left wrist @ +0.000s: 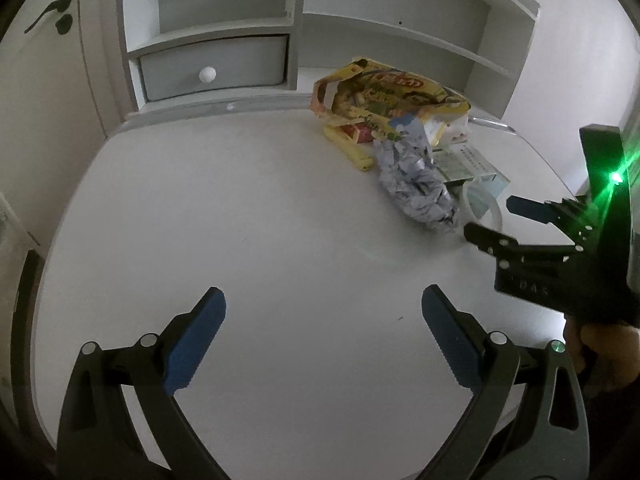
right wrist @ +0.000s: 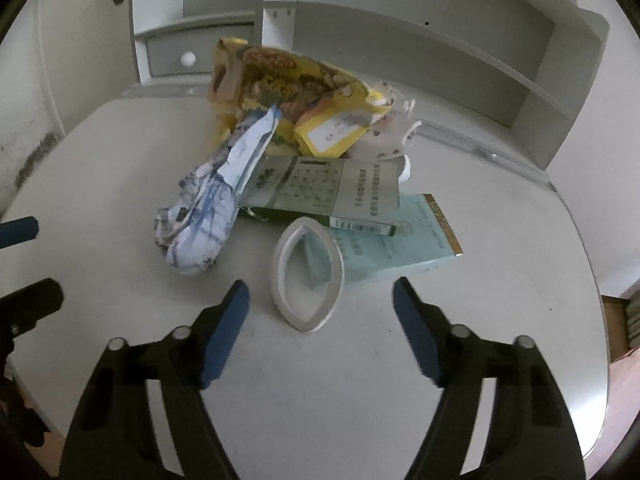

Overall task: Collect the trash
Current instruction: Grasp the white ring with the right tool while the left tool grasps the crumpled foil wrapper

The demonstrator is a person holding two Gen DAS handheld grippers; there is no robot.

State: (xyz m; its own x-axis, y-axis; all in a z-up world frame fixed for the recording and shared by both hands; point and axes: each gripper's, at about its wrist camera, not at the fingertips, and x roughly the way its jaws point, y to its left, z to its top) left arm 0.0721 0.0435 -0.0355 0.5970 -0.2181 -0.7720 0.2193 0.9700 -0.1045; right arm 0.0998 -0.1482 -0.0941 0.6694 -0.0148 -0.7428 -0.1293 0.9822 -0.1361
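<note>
A heap of trash lies on the white table (left wrist: 280, 220). It holds a yellow snack bag (right wrist: 280, 76), crumpled blue-and-white paper (right wrist: 208, 208), a green box (right wrist: 328, 188), a pale teal box (right wrist: 400, 244) and a white tape ring (right wrist: 278, 264). My right gripper (right wrist: 320, 284) is open, and the near part of the ring lies between its fingers with a gap on each side. My left gripper (left wrist: 324, 296) is open over bare table, left of the heap, with nothing between its pads. From there the right gripper (left wrist: 489, 216) shows beside the crumpled paper (left wrist: 416, 184) and the bag (left wrist: 384, 92).
A white shelf unit with a grey drawer (left wrist: 212, 68) stands along the table's back edge, just behind the heap. A door with a dark handle (left wrist: 48, 12) is at the far left. The left gripper (right wrist: 28, 260) shows at the right wrist view's left edge.
</note>
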